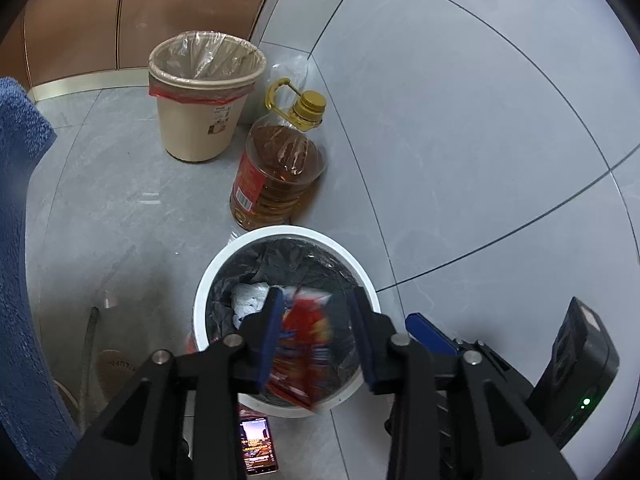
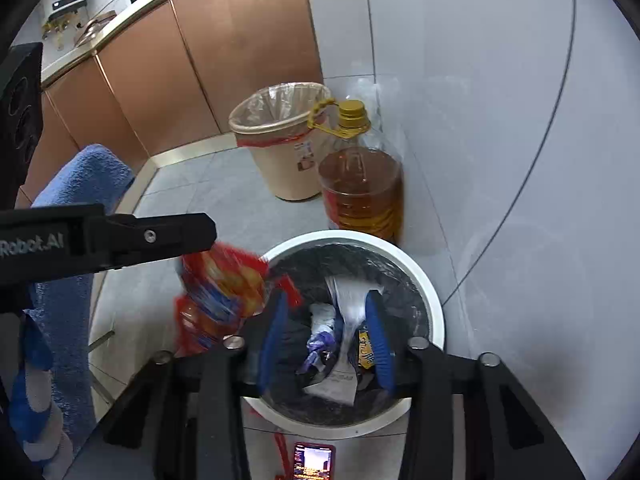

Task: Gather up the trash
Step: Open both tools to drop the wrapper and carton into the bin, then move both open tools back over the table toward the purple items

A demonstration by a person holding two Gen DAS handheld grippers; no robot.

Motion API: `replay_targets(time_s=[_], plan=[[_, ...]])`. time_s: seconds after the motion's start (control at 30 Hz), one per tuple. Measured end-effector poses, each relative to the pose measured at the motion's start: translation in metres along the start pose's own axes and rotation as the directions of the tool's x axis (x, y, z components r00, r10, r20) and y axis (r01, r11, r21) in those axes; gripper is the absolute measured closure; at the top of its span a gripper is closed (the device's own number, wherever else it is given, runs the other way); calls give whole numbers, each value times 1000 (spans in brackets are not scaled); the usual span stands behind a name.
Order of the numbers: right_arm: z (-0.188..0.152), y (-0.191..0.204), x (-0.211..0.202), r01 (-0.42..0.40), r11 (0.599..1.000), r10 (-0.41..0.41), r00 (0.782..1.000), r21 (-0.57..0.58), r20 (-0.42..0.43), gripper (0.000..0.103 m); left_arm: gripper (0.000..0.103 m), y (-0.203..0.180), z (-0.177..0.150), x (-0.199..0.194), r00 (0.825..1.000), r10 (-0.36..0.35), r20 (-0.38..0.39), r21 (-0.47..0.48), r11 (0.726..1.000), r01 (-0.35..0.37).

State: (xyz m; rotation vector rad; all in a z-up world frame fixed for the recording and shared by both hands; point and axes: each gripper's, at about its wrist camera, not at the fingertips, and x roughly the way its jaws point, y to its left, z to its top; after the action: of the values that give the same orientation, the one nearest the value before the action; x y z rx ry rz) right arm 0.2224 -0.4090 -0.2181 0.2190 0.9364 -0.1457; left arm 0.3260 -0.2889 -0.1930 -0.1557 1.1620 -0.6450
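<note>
Both grippers hang over the white bin point(image 1: 216, 276), which is lined with a black bag and stands on the grey tiled floor point(image 1: 440, 140). Left gripper point(image 1: 316, 336): jaws apart, blue pads not pressing; a red snack wrapper point(image 1: 304, 344), motion-blurred, sits between them over the bin mouth, nearest the left-hand pad, and whether it touches that pad cannot be told. From the right wrist view the same wrapper point(image 2: 218, 292) appears just below the left gripper's black finger, at the bin's near-left rim. Right gripper point(image 2: 326, 340): jaws apart, nothing clamped; a clear plastic wrapper point(image 2: 348, 312) and crumpled white paper point(image 2: 334, 386) lie in the bin point(image 2: 434, 320) beneath it. Behind the bin stands a cooking-oil jug point(image 1: 280, 172) with a yellow cap, just beside a beige bin point(image 1: 200, 120) with a clear liner. A lit phone point(image 1: 258, 446) lies on the floor near the white bin.
</note>
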Motion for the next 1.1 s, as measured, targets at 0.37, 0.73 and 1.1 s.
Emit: replay_targets(time_s=[0.37,0.73,1.1], plan=[[-4,7,-34,-7,1000,7,999,4,46,61,66,-4,-10,-40,998,4,64,-4,1000,-4],[-9,47,-115,-15,998,24,987,-59,157,55,52,-9,-49,-152,967,82,243,10,996,-87],[-28,88,-205,-46,990,81,960,-134,267,49,47,10,-117,-260,893,203,402,-32,978,-208]])
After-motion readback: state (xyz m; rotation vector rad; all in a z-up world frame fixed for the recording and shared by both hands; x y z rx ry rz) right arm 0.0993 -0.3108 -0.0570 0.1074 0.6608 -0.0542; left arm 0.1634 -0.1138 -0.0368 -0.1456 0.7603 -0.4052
